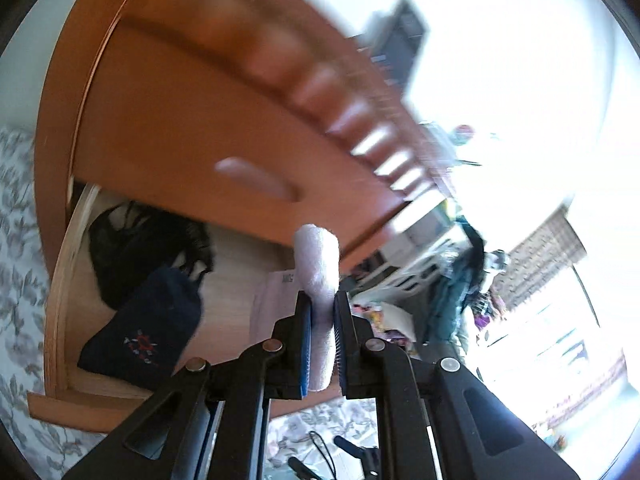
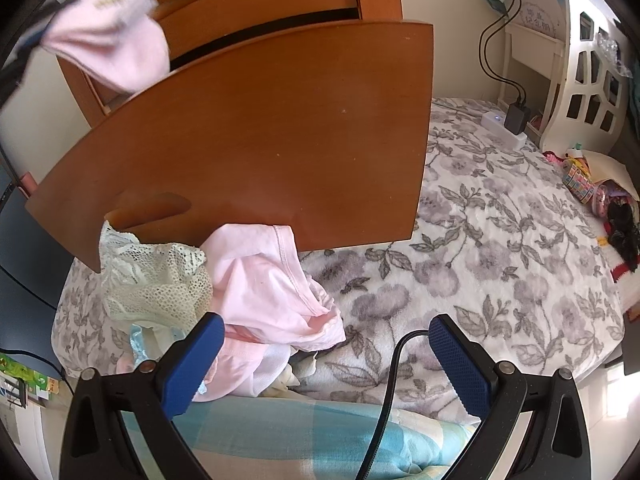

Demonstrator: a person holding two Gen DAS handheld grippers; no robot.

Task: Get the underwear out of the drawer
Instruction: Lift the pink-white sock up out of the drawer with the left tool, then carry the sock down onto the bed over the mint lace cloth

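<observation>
My left gripper (image 1: pixel 323 312) is shut on a pale pink piece of underwear (image 1: pixel 318 272), pinched between its blue pads and lifted above the open wooden drawer (image 1: pixel 64 300). The same pink underwear (image 2: pixel 112 48) hangs blurred at the upper left of the right wrist view. Inside the drawer lie a black garment (image 1: pixel 132 248) and a dark navy one with a red print (image 1: pixel 148 328). My right gripper (image 2: pixel 326 344) stands open and holds nothing, over a pile of pink underwear (image 2: pixel 264 288) and a white lace piece (image 2: pixel 156 280) on the bed.
The orange-brown drawer front (image 2: pixel 256 136) juts out over the floral blanket (image 2: pixel 480 260). A black cable (image 2: pixel 392 380) runs between the right fingers. A white power strip with a charger (image 2: pixel 506 120) and a white headboard (image 2: pixel 584 72) stand at the right.
</observation>
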